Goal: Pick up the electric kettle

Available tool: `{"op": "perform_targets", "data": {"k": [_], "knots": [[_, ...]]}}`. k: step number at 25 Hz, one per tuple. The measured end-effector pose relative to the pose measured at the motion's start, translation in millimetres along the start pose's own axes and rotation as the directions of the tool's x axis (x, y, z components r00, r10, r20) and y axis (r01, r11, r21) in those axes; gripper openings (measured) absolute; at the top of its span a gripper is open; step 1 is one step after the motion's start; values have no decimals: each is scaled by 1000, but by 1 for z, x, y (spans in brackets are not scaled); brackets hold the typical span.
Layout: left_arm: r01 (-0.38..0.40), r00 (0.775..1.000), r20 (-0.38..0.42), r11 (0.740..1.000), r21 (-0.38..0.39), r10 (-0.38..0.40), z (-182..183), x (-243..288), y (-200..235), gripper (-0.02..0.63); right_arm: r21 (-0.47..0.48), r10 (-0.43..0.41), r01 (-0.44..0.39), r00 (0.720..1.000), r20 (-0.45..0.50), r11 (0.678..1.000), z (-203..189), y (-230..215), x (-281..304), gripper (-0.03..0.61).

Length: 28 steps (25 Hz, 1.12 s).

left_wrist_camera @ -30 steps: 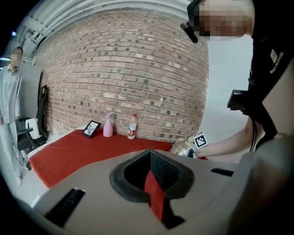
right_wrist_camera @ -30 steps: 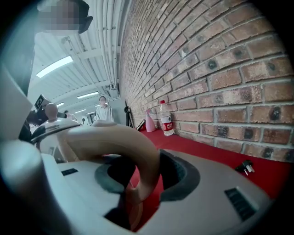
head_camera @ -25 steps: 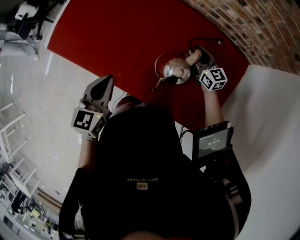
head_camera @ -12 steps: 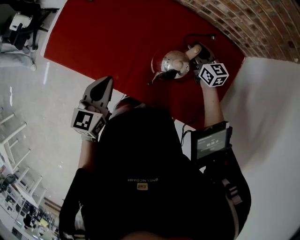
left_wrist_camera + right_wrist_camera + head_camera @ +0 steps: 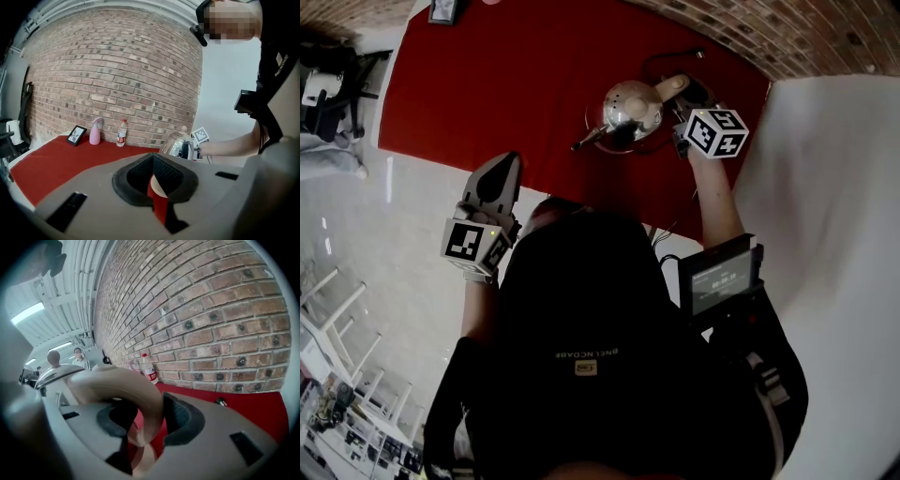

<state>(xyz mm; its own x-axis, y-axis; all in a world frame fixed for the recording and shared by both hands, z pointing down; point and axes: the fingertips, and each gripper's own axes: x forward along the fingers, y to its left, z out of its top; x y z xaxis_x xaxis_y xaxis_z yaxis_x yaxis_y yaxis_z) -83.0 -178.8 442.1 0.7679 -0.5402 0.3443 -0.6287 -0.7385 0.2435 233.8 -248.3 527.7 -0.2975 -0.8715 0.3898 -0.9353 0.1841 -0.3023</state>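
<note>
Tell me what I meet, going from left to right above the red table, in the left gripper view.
picture frame → pink spray bottle → clear bottle with red cap → electric kettle → person's forearm

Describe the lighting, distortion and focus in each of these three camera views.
Head view: fisheye bows the brick wall, glare spots the electric kettle, the person's torso is underexposed. Left gripper view: the wall curves, corners go dark. Right gripper view: the kettle's handle looms soft and close; the ceiling lamp is blown out.
</note>
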Motion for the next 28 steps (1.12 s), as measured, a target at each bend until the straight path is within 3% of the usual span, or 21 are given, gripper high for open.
{"op": "perform_targets", "data": {"k": [16, 28], "knots": [[141, 989, 40, 989, 50, -143, 19, 25, -29, 6, 137, -193, 185, 980, 42, 973, 27, -3, -64, 166], [240, 968, 51, 966, 92, -245, 48, 55, -55, 6, 205, -333, 315, 941, 56, 926, 44, -20, -122, 167]]}}
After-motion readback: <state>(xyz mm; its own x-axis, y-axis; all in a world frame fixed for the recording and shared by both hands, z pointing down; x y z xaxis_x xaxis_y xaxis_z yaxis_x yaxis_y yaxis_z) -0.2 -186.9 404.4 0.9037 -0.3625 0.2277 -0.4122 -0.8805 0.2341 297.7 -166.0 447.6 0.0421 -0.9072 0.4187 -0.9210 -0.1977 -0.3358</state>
